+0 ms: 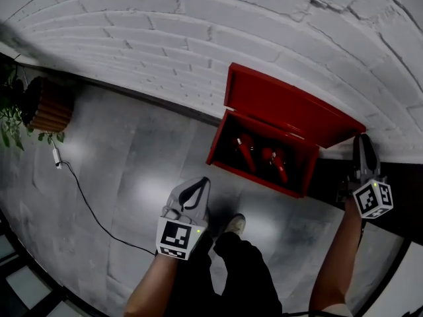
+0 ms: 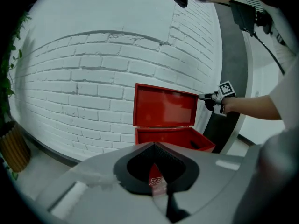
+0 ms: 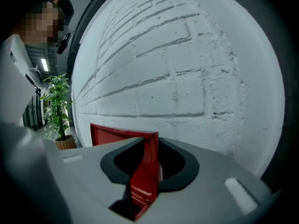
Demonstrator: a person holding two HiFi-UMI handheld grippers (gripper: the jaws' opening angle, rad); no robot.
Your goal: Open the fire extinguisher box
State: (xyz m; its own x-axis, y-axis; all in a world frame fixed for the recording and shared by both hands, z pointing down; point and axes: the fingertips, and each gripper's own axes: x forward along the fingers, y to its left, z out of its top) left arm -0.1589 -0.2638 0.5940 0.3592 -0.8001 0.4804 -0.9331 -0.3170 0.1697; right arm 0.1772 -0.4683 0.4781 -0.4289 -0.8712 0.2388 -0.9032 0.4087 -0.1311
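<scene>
The red fire extinguisher box stands on the floor against the white brick wall. Its lid is swung up and leans back on the wall. Two red extinguishers lie inside. My right gripper is at the lid's right-hand top corner. In the right gripper view the lid's edge fills the gap between the jaws of the right gripper, which grip it. My left gripper hangs shut and empty in front of the box, well short of it. The left gripper view shows the open box beyond the left gripper.
A plant in a wicker pot stands at the left by the wall. A thin cable runs from it across the grey floor. A dark wall panel lies right of the box. The person's shoe is just before the box.
</scene>
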